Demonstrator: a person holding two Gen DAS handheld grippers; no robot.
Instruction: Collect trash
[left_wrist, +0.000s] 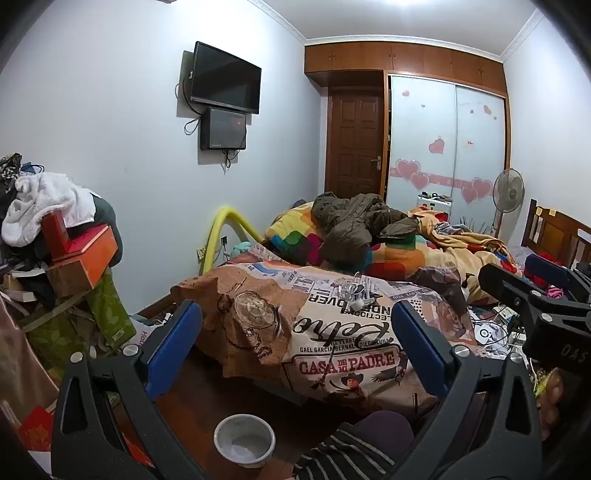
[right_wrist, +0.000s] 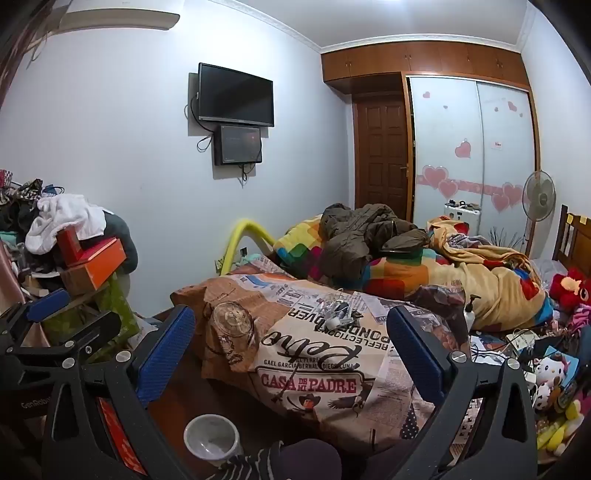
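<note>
While both grippers hang over the near end of the bed, the room reads as follows, left to right.

Pile at left wall: white cloth (left_wrist: 40, 206) heaped on red and orange boxes (left_wrist: 86, 254), green bag (left_wrist: 107, 310) below.
Left gripper (left_wrist: 295, 354): blue-padded fingers spread wide, nothing between them; the printed bedding shows through the gap.
Cup (left_wrist: 244, 439): white paper cup, upright on the dark wooden floor, just below and between the left gripper's fingers, beside a striped sleeve.
Wall: black television (left_wrist: 225, 83) with a smaller screen beneath it.
Bed: printed cover (left_wrist: 332, 332) lettered "CASA DE MI PADRE"; crumpled clear wrapper (left_wrist: 352, 291) lying on top, near the middle.
Further back: olive jacket (left_wrist: 354, 221) on a patchwork quilt (left_wrist: 295, 232).
Right gripper (right_wrist: 290, 350): fingers likewise wide apart, holding nothing.
Far end: brown door (left_wrist: 354, 144), wardrobe with heart stickers (left_wrist: 443, 147), standing fan (left_wrist: 508, 192).
Right floor: cables and soft toys (right_wrist: 554, 373), jumbled.
</note>
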